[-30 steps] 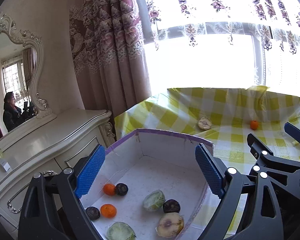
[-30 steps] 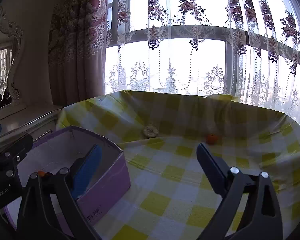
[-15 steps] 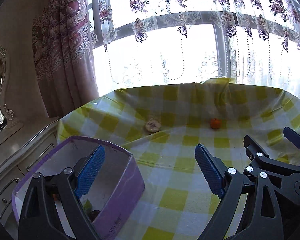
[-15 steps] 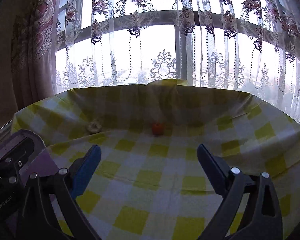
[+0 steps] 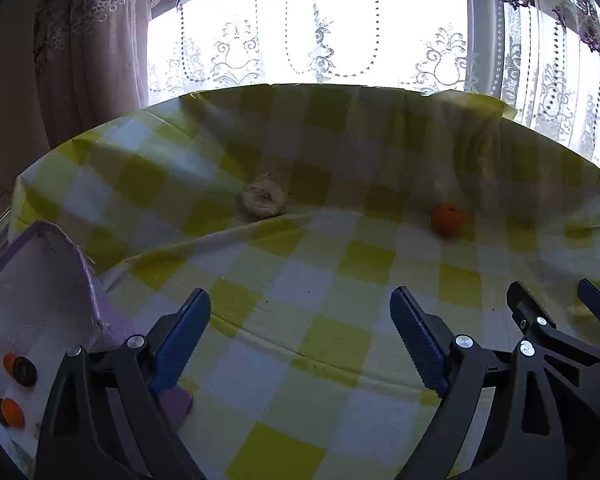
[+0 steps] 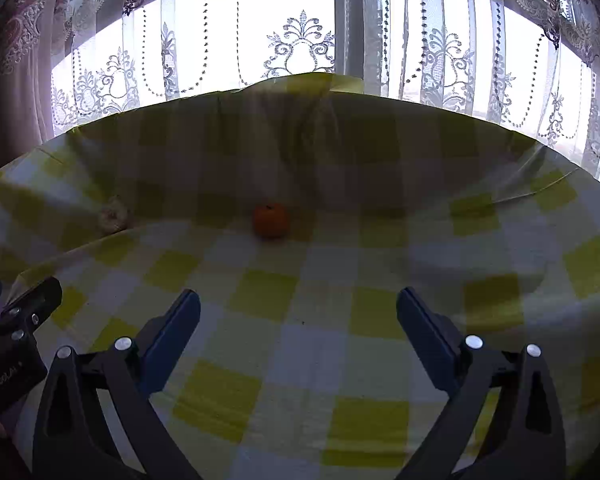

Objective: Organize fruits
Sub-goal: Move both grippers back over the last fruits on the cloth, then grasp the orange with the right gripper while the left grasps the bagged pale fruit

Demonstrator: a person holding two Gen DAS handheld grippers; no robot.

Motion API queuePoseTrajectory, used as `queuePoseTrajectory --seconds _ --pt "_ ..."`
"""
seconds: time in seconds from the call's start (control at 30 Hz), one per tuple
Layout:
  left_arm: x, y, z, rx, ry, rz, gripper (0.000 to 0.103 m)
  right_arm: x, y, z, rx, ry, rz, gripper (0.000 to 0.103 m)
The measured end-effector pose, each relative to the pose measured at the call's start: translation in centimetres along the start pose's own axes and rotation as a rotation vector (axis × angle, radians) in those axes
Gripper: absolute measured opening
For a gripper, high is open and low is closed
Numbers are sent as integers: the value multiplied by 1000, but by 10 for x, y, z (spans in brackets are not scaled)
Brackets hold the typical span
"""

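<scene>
A small orange fruit (image 5: 446, 219) lies far back on the yellow checked tablecloth (image 5: 312, 280); it also shows in the right wrist view (image 6: 271, 220). A pale round fruit (image 5: 265, 200) lies to its left, also seen in the right wrist view (image 6: 114, 218). A purple-rimmed box (image 5: 52, 292) at the left holds small orange and dark fruits (image 5: 10, 412). My left gripper (image 5: 300, 340) is open and empty above the cloth. My right gripper (image 6: 298, 338) is open and empty, facing the orange fruit from a distance.
A window with lace curtains (image 6: 300, 48) stands behind the table. A heavy patterned drape (image 5: 80, 60) hangs at the left. The cloth rises in a fold along the back edge (image 6: 300, 128). The right gripper's body shows at the right in the left wrist view (image 5: 560, 344).
Both grippers have swung right, away from the box and toward the two fruits on the cloth. The box has slid to the left edge of view. Both stay open.
</scene>
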State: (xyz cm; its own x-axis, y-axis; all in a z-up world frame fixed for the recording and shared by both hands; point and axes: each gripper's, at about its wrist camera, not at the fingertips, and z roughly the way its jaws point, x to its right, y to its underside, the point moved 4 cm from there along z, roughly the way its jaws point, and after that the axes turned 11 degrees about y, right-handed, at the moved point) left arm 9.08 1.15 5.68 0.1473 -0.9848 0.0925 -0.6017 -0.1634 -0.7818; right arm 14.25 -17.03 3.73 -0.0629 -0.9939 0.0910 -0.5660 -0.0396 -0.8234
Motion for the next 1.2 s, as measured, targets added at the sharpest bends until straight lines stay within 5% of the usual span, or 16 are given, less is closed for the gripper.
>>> queuePoseTrajectory --seconds 0.4,0.63,0.9,1.2 --pt "-44 -10 108 -101 -29 -235 88 -24 -47 115 -72 -83 96 99" --pt "-73 -36 142 -79 -22 -375 88 -68 -70 168 -140 -23 -61 96" --pt "-100 -65 178 -64 -75 -471 88 -83 -70 187 -219 -32 -92 45" --pt "-101 -94 223 -163 -193 -406 89 -89 -71 189 -223 -45 -83 45"
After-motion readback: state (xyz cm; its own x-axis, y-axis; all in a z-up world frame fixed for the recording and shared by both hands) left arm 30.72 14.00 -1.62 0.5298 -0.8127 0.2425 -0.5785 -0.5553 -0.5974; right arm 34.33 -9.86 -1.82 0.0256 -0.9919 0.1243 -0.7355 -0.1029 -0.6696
